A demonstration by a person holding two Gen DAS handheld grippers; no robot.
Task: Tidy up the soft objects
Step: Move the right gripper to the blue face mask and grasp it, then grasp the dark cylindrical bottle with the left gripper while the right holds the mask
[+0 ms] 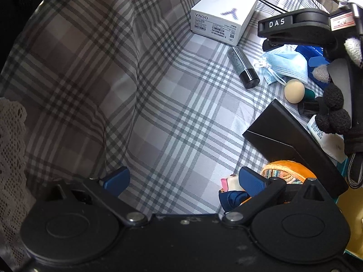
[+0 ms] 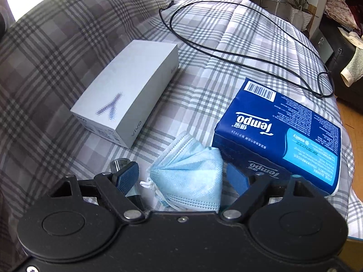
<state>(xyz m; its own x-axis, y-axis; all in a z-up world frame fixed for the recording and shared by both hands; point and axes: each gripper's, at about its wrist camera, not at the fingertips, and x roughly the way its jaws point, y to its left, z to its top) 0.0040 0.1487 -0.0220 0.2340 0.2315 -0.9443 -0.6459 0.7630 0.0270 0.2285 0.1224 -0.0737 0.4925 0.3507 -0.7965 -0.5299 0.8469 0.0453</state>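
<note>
Both tools stand with jaws wide apart and grip nothing. Right tool (image 2: 181,176) points down at a crumpled blue mask (image 2: 192,179), which lies on the bed (image 2: 204,90) between its two blue pads; the left pad (image 2: 127,176) sits clear of the mask, and the right pad (image 2: 237,179) is just beside its edge, though whether they touch cannot be told. No pressing shows.

Beyond the mask, to the right, a blue tissue pack (image 2: 283,131) lies flat, its near corner just beside the right pad. To the left, a white box (image 2: 127,93) rests on the plaid cover, well apart from the pack. A black cord (image 2: 226,52) loops across the cover behind both. A small clear and metal object peeks out just behind the left pad, too hidden to name.

Left tool (image 1: 183,180) hangs over bare plaid cover (image 1: 170,113), nothing between its pads. Beside its right pad lies a small figure (image 1: 229,192) in navy and pink, next to an orange round item (image 1: 288,170). A flat black case (image 1: 290,136) lies tilted above these.

In the left view, the right tool's black body (image 1: 301,27) reaches in from the right over the mask (image 1: 285,65). A dark cylinder (image 1: 244,68) lies between mask and white box (image 1: 224,13). A beige ball (image 1: 294,90) sits just below the mask, near a black fuzzy item (image 1: 333,111).
</note>
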